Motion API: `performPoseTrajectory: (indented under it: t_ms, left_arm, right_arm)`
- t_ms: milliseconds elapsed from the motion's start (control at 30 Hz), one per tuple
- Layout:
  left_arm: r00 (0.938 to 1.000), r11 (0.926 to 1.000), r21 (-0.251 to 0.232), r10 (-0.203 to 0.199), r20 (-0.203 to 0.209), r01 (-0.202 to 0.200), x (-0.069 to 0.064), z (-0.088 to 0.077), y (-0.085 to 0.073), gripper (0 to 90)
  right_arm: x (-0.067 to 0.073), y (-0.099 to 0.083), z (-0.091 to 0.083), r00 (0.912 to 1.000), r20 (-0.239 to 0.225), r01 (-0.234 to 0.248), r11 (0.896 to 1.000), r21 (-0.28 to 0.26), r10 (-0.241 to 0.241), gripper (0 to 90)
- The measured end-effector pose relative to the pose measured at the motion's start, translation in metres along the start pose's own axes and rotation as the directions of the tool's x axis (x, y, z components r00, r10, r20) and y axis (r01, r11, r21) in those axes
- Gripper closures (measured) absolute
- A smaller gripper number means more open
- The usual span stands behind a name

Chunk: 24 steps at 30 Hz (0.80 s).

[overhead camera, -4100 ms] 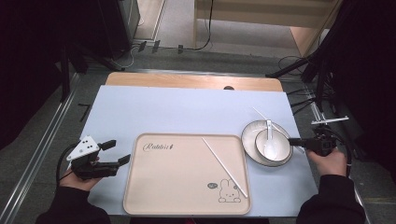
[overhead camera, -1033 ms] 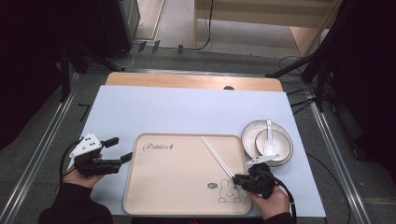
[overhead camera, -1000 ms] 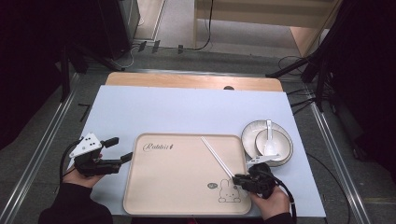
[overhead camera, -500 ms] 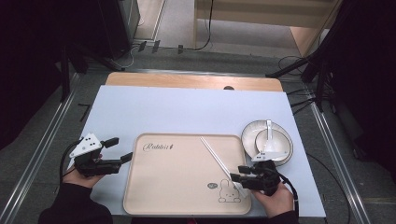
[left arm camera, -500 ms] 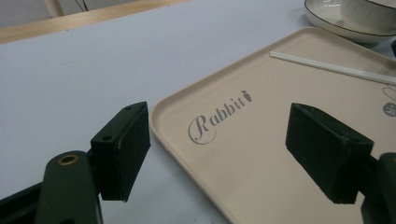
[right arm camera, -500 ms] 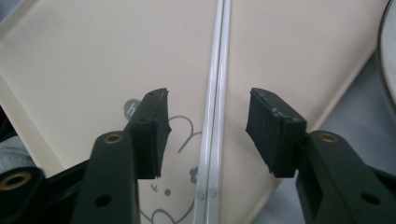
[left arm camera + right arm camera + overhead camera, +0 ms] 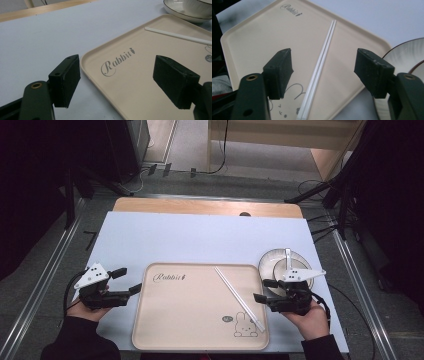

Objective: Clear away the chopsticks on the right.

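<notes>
A pale blue worktop (image 7: 200, 237) carries a beige rectangular plastic tray (image 7: 190, 310) holding white chopsticks (image 7: 239, 298). The left gripper (image 7: 122, 282) and right gripper (image 7: 261, 291) flank it, jaws apart, empty.

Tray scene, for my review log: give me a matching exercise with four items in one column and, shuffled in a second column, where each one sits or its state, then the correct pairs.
Items:
1. chopsticks
2. plate
3. left gripper
4. rabbit drawing

Places or states:
A. printed near the tray's right front corner
B. open, off the tray's left edge
C. lying diagonally on the tray
D. on the table just past the tray's right edge

Pairs: 1-C, 2-D, 3-B, 4-A
</notes>
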<state>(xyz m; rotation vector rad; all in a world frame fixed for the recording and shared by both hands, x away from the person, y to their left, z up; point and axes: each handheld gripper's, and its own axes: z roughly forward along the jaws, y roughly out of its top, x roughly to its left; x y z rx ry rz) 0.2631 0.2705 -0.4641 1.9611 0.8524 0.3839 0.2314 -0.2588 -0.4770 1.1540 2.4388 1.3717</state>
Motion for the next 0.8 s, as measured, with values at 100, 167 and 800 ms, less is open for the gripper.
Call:
performPoseTrajectory:
  t_ms: [100, 167, 800]
  left_arm:
    - [1.0, 1.0, -0.002, -0.002, 0.004, 0.002, 0.001, -0.001, -0.001, 22.1]
    - [1.0, 1.0, 0.001, -0.004, -0.001, 0.004, 0.001, -0.002, -0.001, 22.1]
    - [0.9999, 0.9999, 0.0, -0.015, 0.002, 0.015, 0.001, -0.006, -0.004, 21.5]
  right_arm:
    - [-0.009, 0.004, -0.007, 0.9995, -0.002, 0.03, 0.999, -0.029, -0.03, 26.5]
    - [-0.015, 0.005, -0.011, 0.9993, -0.009, 0.035, 0.998, -0.047, -0.035, 24.4]
    - [-0.033, -0.007, -0.044, 0.9987, 0.034, 0.041, 0.988, -0.151, -0.037, 22.1]
